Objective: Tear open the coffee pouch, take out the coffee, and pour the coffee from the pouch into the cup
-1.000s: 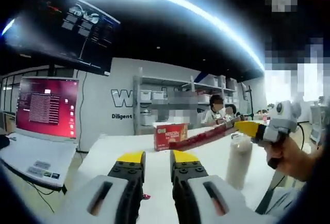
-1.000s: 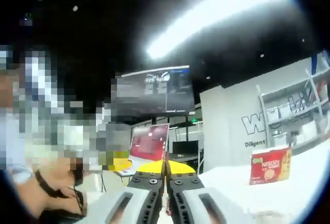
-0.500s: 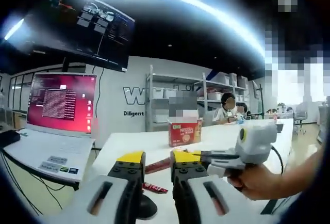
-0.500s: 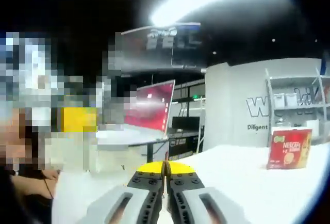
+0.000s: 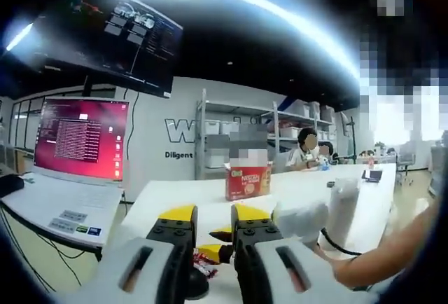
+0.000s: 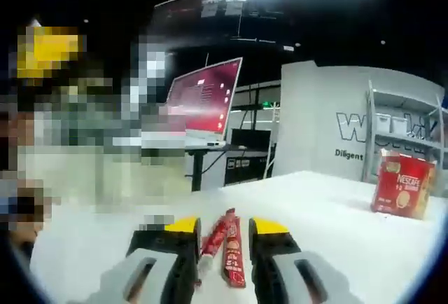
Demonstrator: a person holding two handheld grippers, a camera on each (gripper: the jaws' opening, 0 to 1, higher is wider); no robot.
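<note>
Broadly, the white table takes up the lower part of both views, running back toward a wall with lettering and shelving. At its far side, in the left gripper view, sits an open laptop with a red screen, and above it hangs a dark monitor. A red coffee box stands upright well back on the table; the right gripper view has it off to the right.

Nearer, the right claw stands with its jaws apart, holding nothing. Between them, lying flat on the table, are two slim red coffee pouches, side by side and touching or nearly so, long axes pointing away from the camera. The left claw also stands apart and empty; past its tips a red pouch lies on the table by a dark round object whose nature I cannot tell. The other gripper, blurred, comes into that view from the right.

Such stick pouches are probably light, thin and limp, with slick film that could slide out of a loose pinch. They would likely buckle if squeezed mid-length where the powder sits. A sound hold looks to be on the flat sealed end, with the second claw pinching just beside it for the tear. Lying flat, a pouch may be awkward to get under; two together risk being picked up as a pair.
</note>
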